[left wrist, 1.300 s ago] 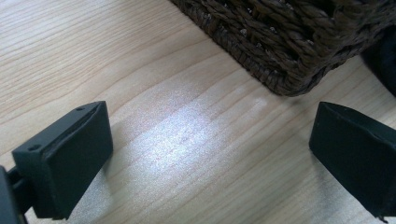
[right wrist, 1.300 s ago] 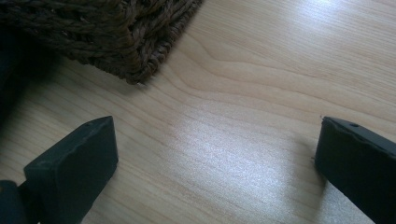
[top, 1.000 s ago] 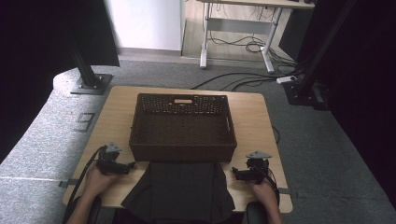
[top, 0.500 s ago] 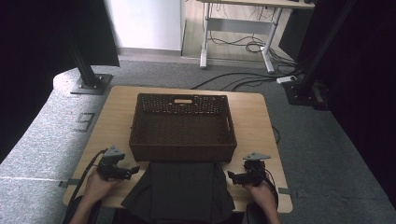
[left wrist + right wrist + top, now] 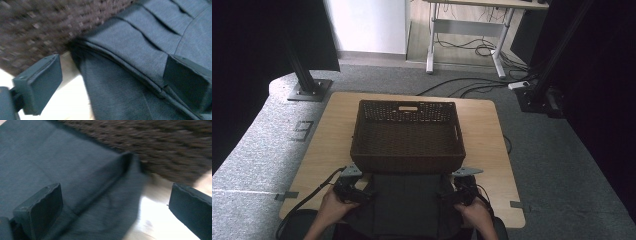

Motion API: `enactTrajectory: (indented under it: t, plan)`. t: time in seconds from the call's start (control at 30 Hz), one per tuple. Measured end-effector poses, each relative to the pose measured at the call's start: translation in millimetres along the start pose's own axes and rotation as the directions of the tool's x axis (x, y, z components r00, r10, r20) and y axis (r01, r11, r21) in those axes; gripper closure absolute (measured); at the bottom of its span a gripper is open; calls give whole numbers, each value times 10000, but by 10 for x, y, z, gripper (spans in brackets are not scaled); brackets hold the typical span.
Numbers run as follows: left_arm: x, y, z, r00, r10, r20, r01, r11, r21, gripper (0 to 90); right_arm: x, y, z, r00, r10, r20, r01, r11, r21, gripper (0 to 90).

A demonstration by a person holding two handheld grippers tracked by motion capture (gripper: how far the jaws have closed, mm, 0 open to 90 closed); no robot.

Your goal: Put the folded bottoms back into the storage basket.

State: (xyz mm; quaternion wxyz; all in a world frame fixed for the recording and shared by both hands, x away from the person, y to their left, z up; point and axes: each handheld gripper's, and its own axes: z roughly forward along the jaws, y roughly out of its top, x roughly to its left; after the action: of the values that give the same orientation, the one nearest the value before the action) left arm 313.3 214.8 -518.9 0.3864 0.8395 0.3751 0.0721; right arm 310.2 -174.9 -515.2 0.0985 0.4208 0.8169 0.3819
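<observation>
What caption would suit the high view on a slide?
Two hand-held grippers, left gripper and right gripper, reach with open jaws for a folded dark garment beside a wicker basket.

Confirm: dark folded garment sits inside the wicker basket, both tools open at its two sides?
Not quite. The dark folded garment lies on the table in front of the wicker basket, not inside it; the high view shows this. The rest holds: left tool and right tool stand open at its two sides, nothing gripped.
</observation>
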Motion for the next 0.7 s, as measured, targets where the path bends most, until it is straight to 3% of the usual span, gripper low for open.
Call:
enactTrajectory:
  t: [0.23,0.33,0.5,0.6,0.7]
  plan:
    - [-36,-71,138,9991,-425,-82,429,9973,597,0,59,-37,173,9994,287,-187,-274,9976,634,0]
    - [-30,-106,139,9968,-697,391,660,9938,893,0,72,-86,214,9984,372,-423,-328,9943,1019,0]
    - [-80,-201,93,9963,-574,635,505,9931,1056,0,103,-162,209,9961,390,-790,-280,9903,1358,6]
    - [-118,-227,77,9968,-432,674,365,9945,984,25,121,-175,188,9952,286,-935,-162,9912,1312,82]
    - [-150,-238,68,9948,-430,921,353,9959,837,131,170,-192,163,9919,335,-1226,-173,9913,1307,128]
